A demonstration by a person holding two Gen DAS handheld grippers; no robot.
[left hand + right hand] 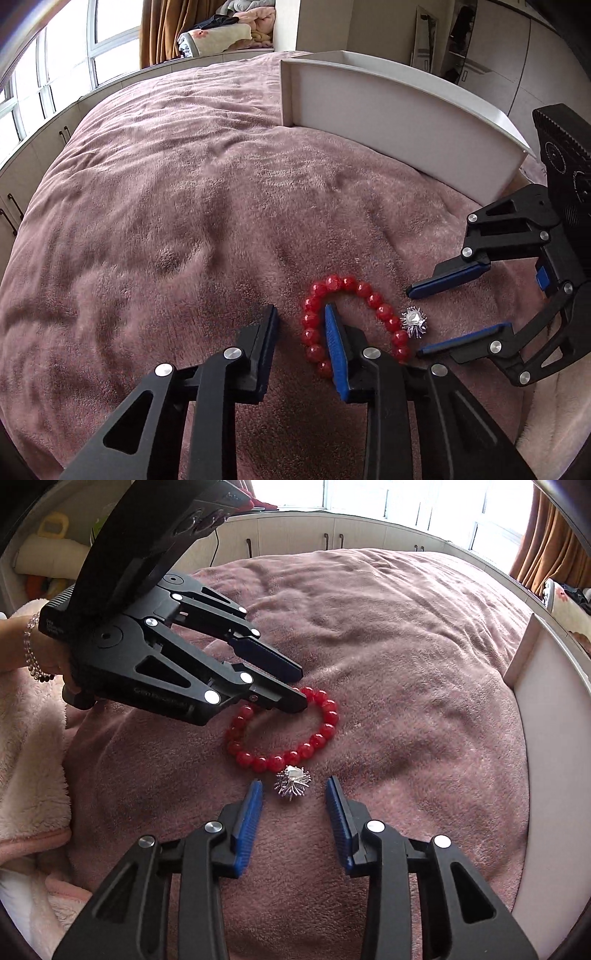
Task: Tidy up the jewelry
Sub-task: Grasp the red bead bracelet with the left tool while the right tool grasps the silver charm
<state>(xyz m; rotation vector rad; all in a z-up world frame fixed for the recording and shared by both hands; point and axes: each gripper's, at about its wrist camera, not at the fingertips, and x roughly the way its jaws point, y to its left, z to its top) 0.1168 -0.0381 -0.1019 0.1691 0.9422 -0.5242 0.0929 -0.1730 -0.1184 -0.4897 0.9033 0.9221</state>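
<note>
Right wrist view: right gripper (294,786), jaws apart, straddles silver brooch (293,782) at centre; left gripper (301,688) half-closed astride red bracelet (284,727) strand.

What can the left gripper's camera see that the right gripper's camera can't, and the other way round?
Only the left view shows folded blankets by the window. Only the right view shows the person's hand with a beaded wrist bracelet. Both show the red bead bracelet, silver brooch, pink bedspread, white tray, left gripper and right gripper.
</note>
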